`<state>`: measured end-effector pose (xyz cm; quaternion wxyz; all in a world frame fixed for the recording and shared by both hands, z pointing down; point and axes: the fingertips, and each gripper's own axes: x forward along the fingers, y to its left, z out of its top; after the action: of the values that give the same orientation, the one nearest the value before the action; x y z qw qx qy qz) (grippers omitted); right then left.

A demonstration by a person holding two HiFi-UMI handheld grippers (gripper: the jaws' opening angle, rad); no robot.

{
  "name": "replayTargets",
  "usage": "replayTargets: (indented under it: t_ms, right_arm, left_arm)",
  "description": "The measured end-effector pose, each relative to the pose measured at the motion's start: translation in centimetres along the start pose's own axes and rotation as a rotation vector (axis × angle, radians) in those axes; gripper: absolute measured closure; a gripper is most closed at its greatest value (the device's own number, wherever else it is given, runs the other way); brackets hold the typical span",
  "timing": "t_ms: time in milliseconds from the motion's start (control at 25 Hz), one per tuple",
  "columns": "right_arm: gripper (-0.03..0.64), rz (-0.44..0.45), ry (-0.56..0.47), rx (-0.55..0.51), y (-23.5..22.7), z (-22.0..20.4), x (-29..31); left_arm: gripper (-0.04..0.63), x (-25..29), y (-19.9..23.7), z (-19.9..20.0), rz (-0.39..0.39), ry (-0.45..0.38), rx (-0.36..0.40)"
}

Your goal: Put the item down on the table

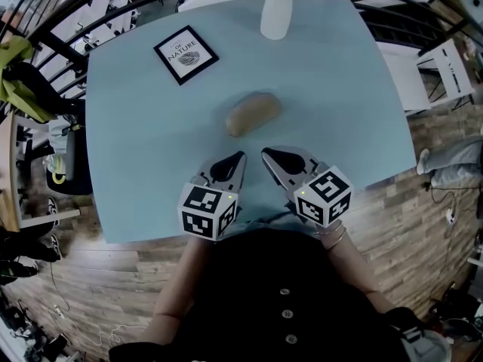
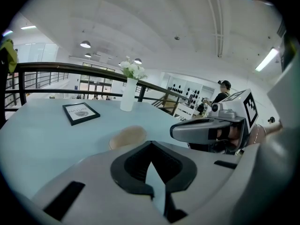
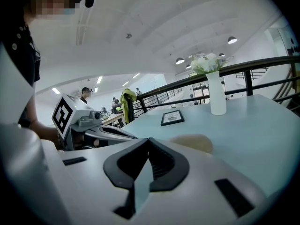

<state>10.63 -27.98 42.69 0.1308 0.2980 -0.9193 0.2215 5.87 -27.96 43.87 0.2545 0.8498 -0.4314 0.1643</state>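
One wide, pale blue bench (image 1: 136, 142) fills most of my head view, and all the other things lie or stand on it. Next in size are my two tools at the near edge. The left hand-held gripper (image 1: 240, 158) has its jaws closed together, tip against tip, and I see nothing between them. The right hand-held gripper (image 1: 266, 154) looks the same in its own view: jaws together, holding nothing. Both point away from me toward the middle of the bench, with their tips close to each other but not touching.

The item (image 1: 253, 114), a tan, rounded, oblong lump, lies flat on the bench just beyond the two tips and apart from both. Its long axis runs almost across the bench, from lower left to upper right in the head view, so the right end is a little farther from me. Both ends are rounded alike, so I cannot tell a front from a back.

Farther to the left lies a framed card (image 1: 186, 54) with a black border, turned at an angle. At the far edge a white vase (image 1: 276, 13) with pale flowers stands upright.
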Motion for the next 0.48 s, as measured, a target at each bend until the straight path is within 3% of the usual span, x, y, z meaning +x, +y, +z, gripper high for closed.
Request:
replayTargets:
  t_ms: [480]
  right_arm:
    - [0.614,0.007,-0.005,-0.010,0.16,0.20,0.24]
  left_arm:
    - [0.578,-0.32,0.03,0.23,-0.005,-0.006,-0.009]
